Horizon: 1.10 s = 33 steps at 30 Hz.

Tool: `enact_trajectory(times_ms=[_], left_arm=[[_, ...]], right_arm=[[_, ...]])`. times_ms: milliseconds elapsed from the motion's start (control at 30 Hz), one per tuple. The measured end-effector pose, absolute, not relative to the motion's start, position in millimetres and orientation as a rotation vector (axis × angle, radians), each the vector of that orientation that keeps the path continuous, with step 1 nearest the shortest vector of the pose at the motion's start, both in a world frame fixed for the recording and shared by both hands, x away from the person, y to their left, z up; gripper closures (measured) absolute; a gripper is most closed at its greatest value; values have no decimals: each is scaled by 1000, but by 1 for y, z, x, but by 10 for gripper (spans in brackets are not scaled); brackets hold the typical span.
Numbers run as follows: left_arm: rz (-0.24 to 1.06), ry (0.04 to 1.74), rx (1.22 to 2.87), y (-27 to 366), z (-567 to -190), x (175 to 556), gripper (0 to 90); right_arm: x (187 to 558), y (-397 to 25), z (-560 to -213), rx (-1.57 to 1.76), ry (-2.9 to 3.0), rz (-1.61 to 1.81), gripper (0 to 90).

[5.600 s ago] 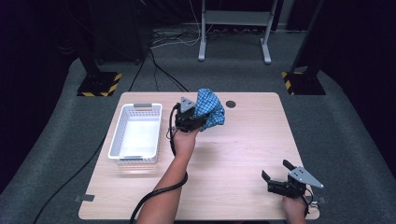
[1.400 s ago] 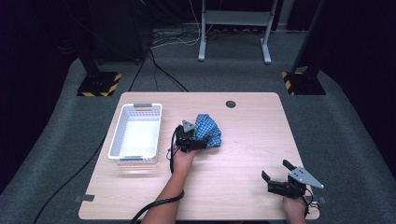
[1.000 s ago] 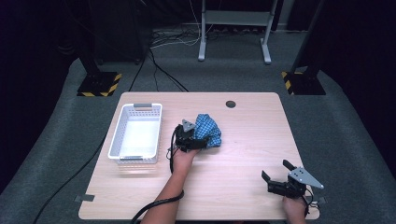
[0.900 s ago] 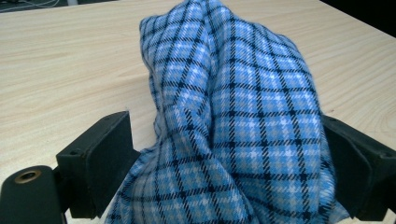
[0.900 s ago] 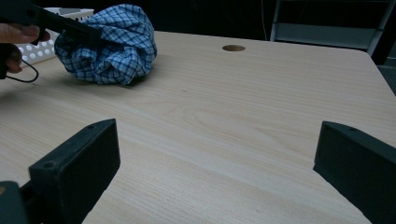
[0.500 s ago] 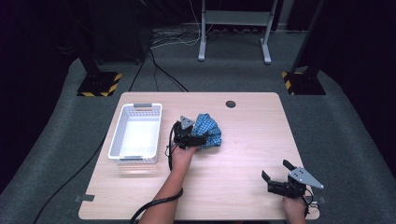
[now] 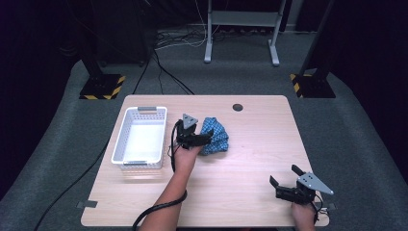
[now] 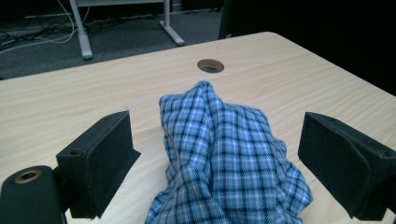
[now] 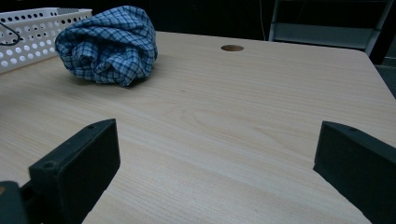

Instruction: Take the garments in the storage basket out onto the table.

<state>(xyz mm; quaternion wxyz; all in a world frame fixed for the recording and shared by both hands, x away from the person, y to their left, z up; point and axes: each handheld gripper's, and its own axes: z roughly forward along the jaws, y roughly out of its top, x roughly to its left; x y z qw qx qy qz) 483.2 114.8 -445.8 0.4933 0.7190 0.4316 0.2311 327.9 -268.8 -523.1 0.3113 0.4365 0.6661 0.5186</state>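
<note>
Left hand-held gripper (image 8: 215,163), jaws apart, straddles the crumpled checked cloth (image 8: 224,158) on the worktop (image 7: 250,144), right of the white basket (image 7: 139,139).

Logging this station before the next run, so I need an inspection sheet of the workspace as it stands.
Surface: wooden table, round cable hole near the far edge.
Job's things: crumpled blue checked cloth lying on the table; white perforated basket to its left, nothing seen inside.
Clutter: nothing seen.
Grippers: left tool open, jaws either side of the cloth, not closed on it; right tool open, resting at the near right corner.
Cables: black cable trailing from the left tool along the forearm; loose cables on the floor beyond.
Surroundings: grey carpet, metal stand legs, hazard-striped bases.
</note>
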Motion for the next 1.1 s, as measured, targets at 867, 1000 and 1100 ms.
enact_trajectory(times_ms=[867,1000,1100], left_arm=[[624,1009,1666,139,-407,467,102],[634,1014,1656,146,-404,465,102],[638,1014,1649,150,-402,463,102]], right_arm=[[328,-269,-523,1161,1753,1372,0],[328,-269,-523,1161,1754,1370,0],[328,-269,-523,1161,1750,1372,0]])
